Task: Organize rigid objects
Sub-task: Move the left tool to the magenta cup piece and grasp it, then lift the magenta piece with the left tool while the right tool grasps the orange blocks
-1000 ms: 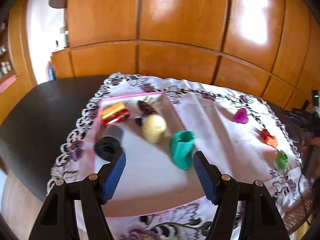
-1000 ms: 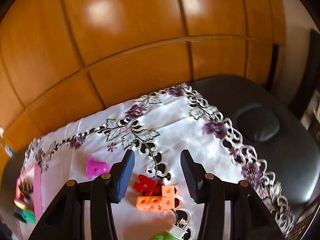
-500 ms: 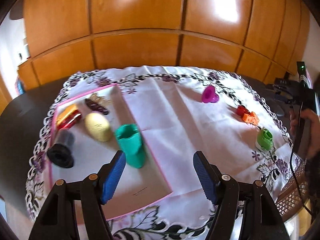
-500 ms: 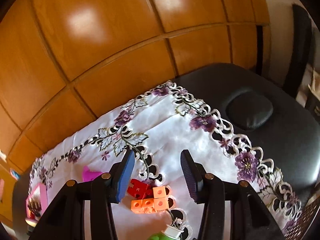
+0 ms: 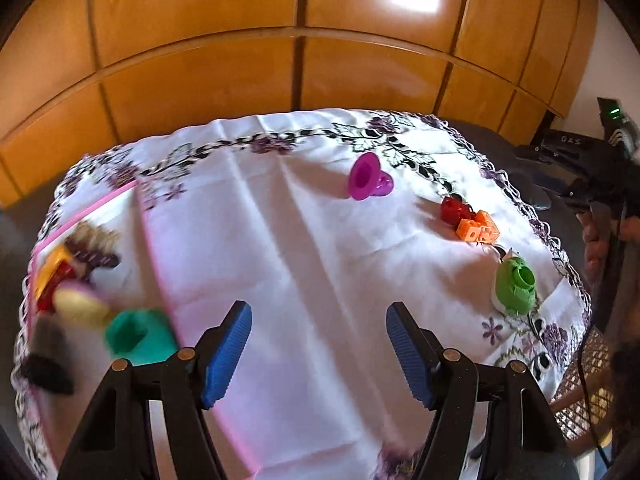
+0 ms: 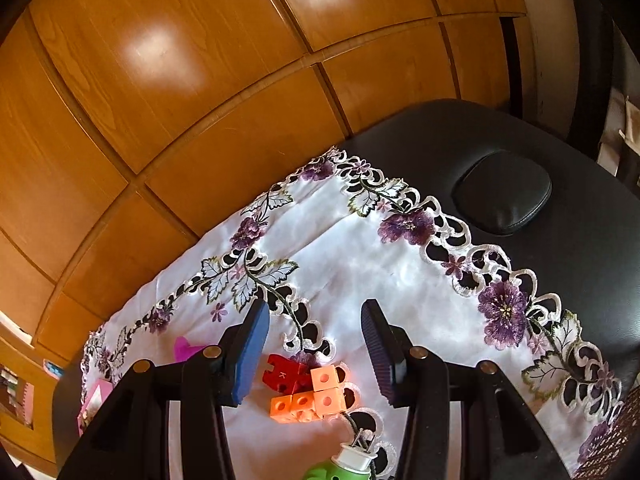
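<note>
Swinging right off the pink tray (image 5: 86,210), the left gripper (image 5: 319,346) now hangs open and empty over bare tablecloth (image 5: 304,248). Red and orange blocks (image 6: 306,388) lie below the right gripper (image 6: 314,350), also open, empty.

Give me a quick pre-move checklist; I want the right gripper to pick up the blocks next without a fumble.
1. Right gripper empty, jaws apart: ok.
2. Orange blocks between and below its fingers: ok.
3. Red block touches the orange ones, may come along: not ok.
4. Green toy close beside the blocks: not ok.
5. Left gripper empty, away from the blocks: ok.
6. Room in the tray: cannot tell, blurred.
</note>
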{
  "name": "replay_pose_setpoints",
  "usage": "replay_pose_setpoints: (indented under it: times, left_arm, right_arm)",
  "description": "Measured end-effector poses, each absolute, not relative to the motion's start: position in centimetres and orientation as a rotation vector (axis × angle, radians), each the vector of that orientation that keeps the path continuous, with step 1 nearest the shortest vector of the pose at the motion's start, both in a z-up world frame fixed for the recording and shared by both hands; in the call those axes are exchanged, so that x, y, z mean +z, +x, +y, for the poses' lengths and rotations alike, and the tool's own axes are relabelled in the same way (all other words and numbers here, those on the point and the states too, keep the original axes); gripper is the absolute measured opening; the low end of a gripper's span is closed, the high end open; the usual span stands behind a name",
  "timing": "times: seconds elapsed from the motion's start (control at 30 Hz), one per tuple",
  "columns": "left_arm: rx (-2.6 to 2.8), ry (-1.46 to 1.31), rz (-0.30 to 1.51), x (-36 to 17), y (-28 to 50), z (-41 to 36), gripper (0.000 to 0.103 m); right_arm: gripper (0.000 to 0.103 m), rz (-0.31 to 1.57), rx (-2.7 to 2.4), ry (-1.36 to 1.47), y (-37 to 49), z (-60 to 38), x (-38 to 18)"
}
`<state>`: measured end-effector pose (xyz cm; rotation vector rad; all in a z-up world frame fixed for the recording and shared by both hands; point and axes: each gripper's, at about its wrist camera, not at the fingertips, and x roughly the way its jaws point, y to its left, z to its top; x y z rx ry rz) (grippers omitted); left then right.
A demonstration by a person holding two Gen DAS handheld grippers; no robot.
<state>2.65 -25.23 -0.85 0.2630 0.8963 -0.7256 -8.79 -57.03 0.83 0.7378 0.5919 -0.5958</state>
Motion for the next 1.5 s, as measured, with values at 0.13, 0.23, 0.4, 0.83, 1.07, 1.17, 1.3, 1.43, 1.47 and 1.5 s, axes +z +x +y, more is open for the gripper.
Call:
replay_pose_setpoints:
  times: [0.13,0.23,0.4,0.83,1.07,1.17,1.3,1.43,1.47,1.5]
  left_arm:
    - [-0.734,0.24,0.904,-1.2,4.4,-27.8,0.071]
    - [-0.76,0.263,0.88,-1.3,5.0,-30.3,0.071]
    - [-0.793,0.277,0.872,-1.7,6.4,-34.4,0.079]
    - [-0.742,0.375,0.864,-5.1,11.4,-43.5,0.082]
    - [-0.773,0.327,0.934,-6.8,12.6,-42.9,0.055]
    - [-0.788,0.301,0.941,-6.7,11.4,-40.8,0.055]
    - [-0.776,0.259,0.934,-6.5,8.4,-37.2,0.056]
    - [-0.778,0.257,0.875,-6.1,4.2,-33.9,0.056]
    - [-0.79,0.266,0.857,-6.1,3.1,-33.4,0.056]
    - [-0.801,0.275,0.843,-6.2,2.1,-33.0,0.056]
  right_arm:
    - [0.048,0.602,-0.576,0.768,-8.6,-57.2,0.6]
    - [0.048,0.611,-0.56,0.774,-8.5,-57.2,0.4]
    - [0.049,0.639,-0.522,0.78,-7.8,-57.0,0.1]
    - [0.053,0.66,-0.433,0.827,-6.9,-56.8,-0.4]
    - [0.053,0.668,-0.433,0.83,-6.8,-56.8,-0.6]
    - [0.053,0.667,-0.441,0.832,-6.9,-56.9,-0.6]
    - [0.053,0.669,-0.463,0.836,-7.1,-57.1,-0.7]
    - [0.053,0.688,-0.478,0.861,-7.1,-57.5,-1.3]
    - [0.053,0.698,-0.478,0.863,-7.1,-57.6,-1.5]
    - [0.053,0.71,-0.48,0.859,-6.9,-57.5,-1.7]
